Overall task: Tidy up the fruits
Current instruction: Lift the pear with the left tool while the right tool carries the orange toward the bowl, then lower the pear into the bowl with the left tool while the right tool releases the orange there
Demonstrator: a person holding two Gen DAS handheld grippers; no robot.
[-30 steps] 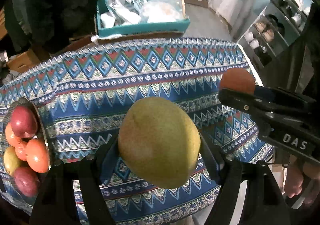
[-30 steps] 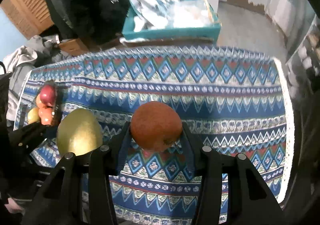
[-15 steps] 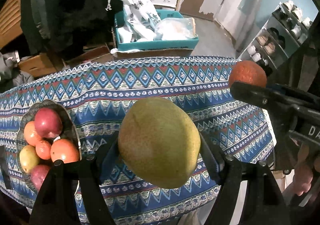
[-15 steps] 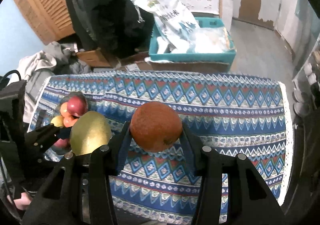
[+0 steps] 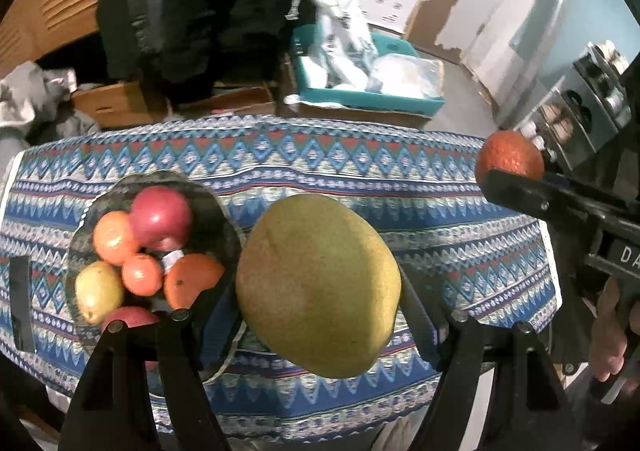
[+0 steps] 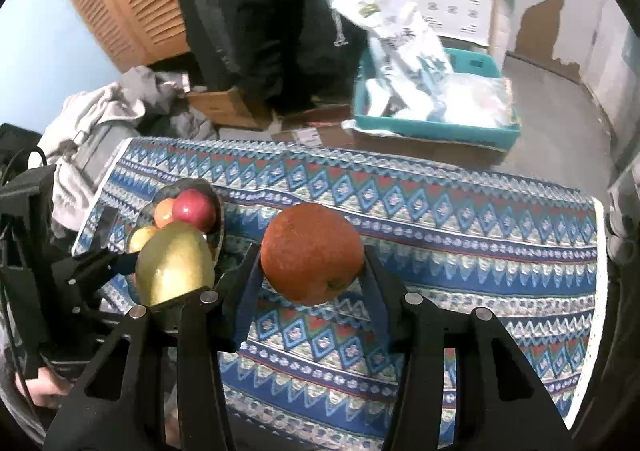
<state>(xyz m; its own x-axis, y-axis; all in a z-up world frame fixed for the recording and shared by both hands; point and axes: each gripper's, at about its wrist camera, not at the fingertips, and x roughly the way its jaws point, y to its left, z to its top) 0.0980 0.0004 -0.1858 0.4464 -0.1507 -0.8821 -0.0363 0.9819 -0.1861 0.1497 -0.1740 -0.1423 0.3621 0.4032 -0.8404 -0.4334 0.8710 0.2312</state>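
Note:
My left gripper is shut on a large yellow-green mango and holds it above the near edge of the patterned table, just right of a dark bowl. The bowl holds several fruits: red apples, oranges and a yellow one. My right gripper is shut on an orange and holds it above the table's middle. The orange also shows in the left wrist view, and the mango and bowl in the right wrist view.
The table wears a blue, red and white zigzag cloth. Behind it on the floor stand a teal crate with plastic bags, cardboard boxes and a person in dark clothes. A black strip lies left of the bowl.
Both grippers have risen and pulled back from the table with their fruits still held. The bowl has come fully into the left wrist view, closer to the mango.

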